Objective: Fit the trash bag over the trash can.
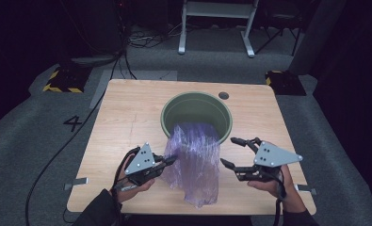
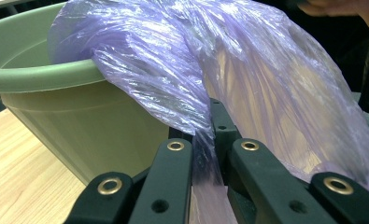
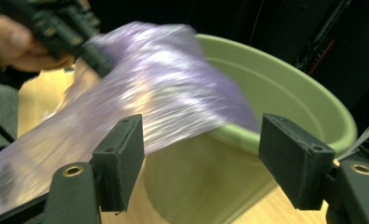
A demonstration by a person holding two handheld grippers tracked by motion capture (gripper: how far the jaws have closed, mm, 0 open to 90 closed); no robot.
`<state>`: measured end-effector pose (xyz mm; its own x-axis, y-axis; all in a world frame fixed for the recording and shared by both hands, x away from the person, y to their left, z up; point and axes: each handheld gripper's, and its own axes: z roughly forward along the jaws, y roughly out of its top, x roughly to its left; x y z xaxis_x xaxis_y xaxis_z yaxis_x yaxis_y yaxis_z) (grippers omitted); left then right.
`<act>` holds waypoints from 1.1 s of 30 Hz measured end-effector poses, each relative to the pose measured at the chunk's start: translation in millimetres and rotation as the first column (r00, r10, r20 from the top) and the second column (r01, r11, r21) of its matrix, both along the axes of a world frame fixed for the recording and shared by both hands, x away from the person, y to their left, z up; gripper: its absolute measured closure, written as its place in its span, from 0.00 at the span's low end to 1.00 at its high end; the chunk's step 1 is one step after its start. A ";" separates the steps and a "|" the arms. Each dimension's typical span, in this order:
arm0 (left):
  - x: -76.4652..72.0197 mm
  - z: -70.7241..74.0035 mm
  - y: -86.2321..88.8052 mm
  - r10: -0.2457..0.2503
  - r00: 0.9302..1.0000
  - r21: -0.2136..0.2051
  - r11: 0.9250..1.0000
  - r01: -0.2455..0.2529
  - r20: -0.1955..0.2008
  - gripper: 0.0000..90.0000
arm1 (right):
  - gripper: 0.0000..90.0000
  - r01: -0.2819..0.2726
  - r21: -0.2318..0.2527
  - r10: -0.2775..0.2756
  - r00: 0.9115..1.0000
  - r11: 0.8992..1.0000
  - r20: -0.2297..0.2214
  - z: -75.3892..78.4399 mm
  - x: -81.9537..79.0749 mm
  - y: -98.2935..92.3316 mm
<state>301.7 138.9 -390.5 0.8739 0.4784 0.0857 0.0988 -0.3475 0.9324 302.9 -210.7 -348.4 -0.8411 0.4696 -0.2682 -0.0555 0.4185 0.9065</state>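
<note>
Far left of the high view: left gripper (image 1: 170,160) down near the front edge of the wooden table (image 1: 127,122), jaws pinched tight on the left edge of the purple plastic bag (image 1: 196,160). Same thing up close in the left gripper view, thin film squeezed right between the two black jaws (image 2: 202,154), rest of the bag ballooning up and over to the right. Moving toward the middle: bag draped from inside the green bucket (image 1: 196,113), over its near rim and down onto the tabletop toward the front edge, crinkled and see-through. Bucket upright, sitting a bit behind centre, small round hole in the table (image 1: 223,95) just past it. Over on the right: right gripper (image 1: 230,151) just beside the bag's right edge but not touching, jaws wide apart with nothing between them. In the right gripper view, both pads spread wide, bag and bucket lying beyond them and a bit blurred, left gripper (image 3: 98,63) gripping the film up in the top left corner.
</note>
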 end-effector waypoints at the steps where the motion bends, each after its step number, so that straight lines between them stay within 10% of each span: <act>1: 0.0 0.0 0.0 0.000 1.000 0.000 1.000 0.000 0.000 0.98 | 0.35 0.000 0.000 0.000 1.000 1.000 0.000 0.0 0.0 0.0; 9: 2.9 2.9 -4.9 -0.008 1.000 -0.007 1.000 0.008 0.007 0.98 | 0.75 -0.026 -0.115 0.036 0.995 0.993 0.093 -19.8 -13.0 28.8; 18: 3.7 4.3 -6.2 -0.021 1.000 0.001 1.000 0.021 0.008 0.98 | 1.00 -0.033 -0.054 0.037 0.996 0.998 0.077 -21.0 -9.6 26.1; 27: 8.0 3.3 -2.7 -0.001 1.000 -0.013 1.000 0.001 -0.006 0.98 | 0.98 0.025 0.010 -0.025 0.999 1.000 0.040 -19.8 2.9 9.4; 33: 8.4 2.8 -7.2 -0.010 1.000 -0.007 1.000 0.010 -0.003 0.98 | 0.50 -0.050 0.013 0.049 0.999 0.999 0.023 -16.6 -6.9 16.6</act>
<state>310.2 131.6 -387.7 0.8790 0.4702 0.0797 0.0985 -0.3425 0.9344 296.0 -194.1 -365.0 -0.8572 0.4313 -0.2815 -0.0966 0.4022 0.9104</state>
